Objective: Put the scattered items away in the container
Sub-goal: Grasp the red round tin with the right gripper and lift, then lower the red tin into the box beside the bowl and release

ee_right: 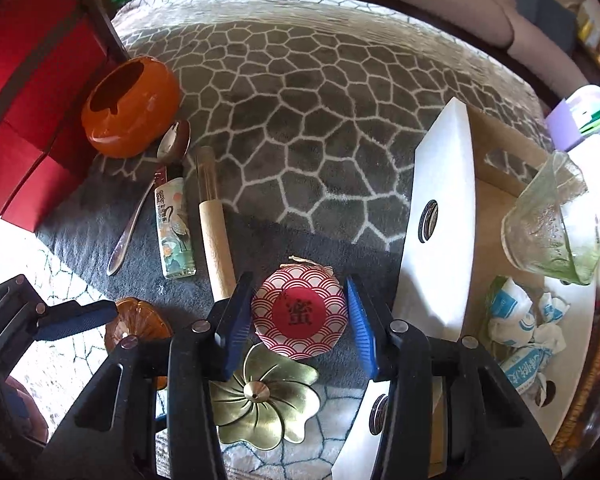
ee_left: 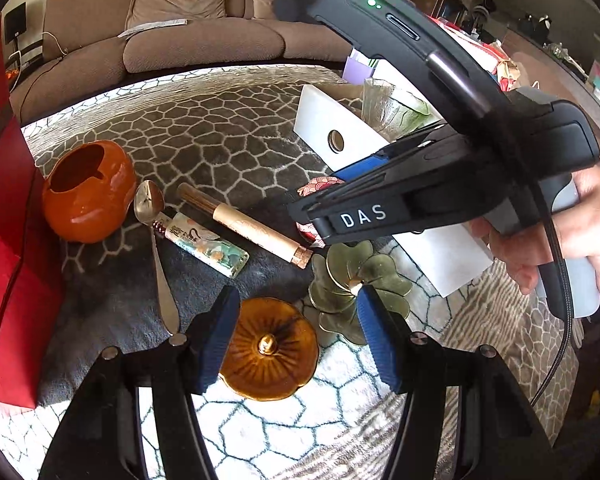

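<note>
Closing on the small round jar with the red-and-white wave-patterned paper lid (ee_right: pixel 300 312) is the step to get right: it stands on the grey, white-veined plush rug (ee_right: pixel 300 120) near the rug's front edge, and your right gripper (ee_right: pixel 298 312) has its blue-padded jaws spread to either side of it, not yet touching. Keep the jar centred between the pads and grip the body below the paper lid, since I judge the lid would crumple or slip. Squeeze gently, then lift straight up; the brass flower-shaped incense holder (ee_right: pixel 260 396) lies just in front of the jar and the pale wooden incense tube (ee_right: pixel 214 224) just beside its left, so a sideways drag could knock them.

Carry it right to the white-flapped cardboard box (ee_right: pixel 444 208) at the rug's right edge. It already holds a ribbed green glass cup (ee_right: pixel 552 224) and crumpled blue-and-white packets (ee_right: pixel 516 320), so set the jar down on bare floor inside.

Your left gripper (ee_left: pixel 296 340) also stands open, straddling the amber glazed ridged ceramic lid (ee_left: pixel 270 350) without gripping it; hold it off so the two tools don't collide.
</note>
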{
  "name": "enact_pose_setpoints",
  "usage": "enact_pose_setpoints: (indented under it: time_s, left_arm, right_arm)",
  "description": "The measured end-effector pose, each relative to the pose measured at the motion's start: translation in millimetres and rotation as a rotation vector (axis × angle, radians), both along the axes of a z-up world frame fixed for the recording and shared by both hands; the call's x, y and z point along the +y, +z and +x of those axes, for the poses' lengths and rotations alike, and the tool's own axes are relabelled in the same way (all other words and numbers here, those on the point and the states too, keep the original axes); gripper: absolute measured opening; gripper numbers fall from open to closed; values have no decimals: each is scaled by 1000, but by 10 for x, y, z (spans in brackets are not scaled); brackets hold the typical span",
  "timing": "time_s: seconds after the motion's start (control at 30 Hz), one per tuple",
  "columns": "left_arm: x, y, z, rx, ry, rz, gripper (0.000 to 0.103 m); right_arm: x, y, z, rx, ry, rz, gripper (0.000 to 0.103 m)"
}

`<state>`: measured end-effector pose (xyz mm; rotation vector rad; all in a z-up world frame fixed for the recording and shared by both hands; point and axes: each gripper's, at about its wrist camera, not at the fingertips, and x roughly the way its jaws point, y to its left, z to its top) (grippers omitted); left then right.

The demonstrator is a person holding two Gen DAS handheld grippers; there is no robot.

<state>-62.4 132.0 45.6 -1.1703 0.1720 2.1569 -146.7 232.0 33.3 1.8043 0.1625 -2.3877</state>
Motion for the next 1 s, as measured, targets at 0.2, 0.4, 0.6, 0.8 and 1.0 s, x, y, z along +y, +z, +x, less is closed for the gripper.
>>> enact_pose_setpoints:
  time_s: [0.2, 0.4, 0.6, 0.8, 1.0]
  left_arm:
    - [-24, -16, 91, 13, -23, -18, 61]
    - [-36, -147, 108, -11, -11, -41, 61]
    - [-54, -167, 103, -16, -2, -26, 61]
    - [-80, -173, 72, -8, 3, -38, 61]
    - [-104, -171, 69, -7, 10, -33, 61]
  right_arm:
    - [195, 451, 74, 80, -39, -142, 42]
    - [704, 1045, 47, 159, -101, -106, 42]
    - [1088, 920, -112, 138, -151, -57, 42]
    - [1117, 538, -62, 110, -153, -70, 42]
    - [1106, 266, -58, 106, -165, -76, 42]
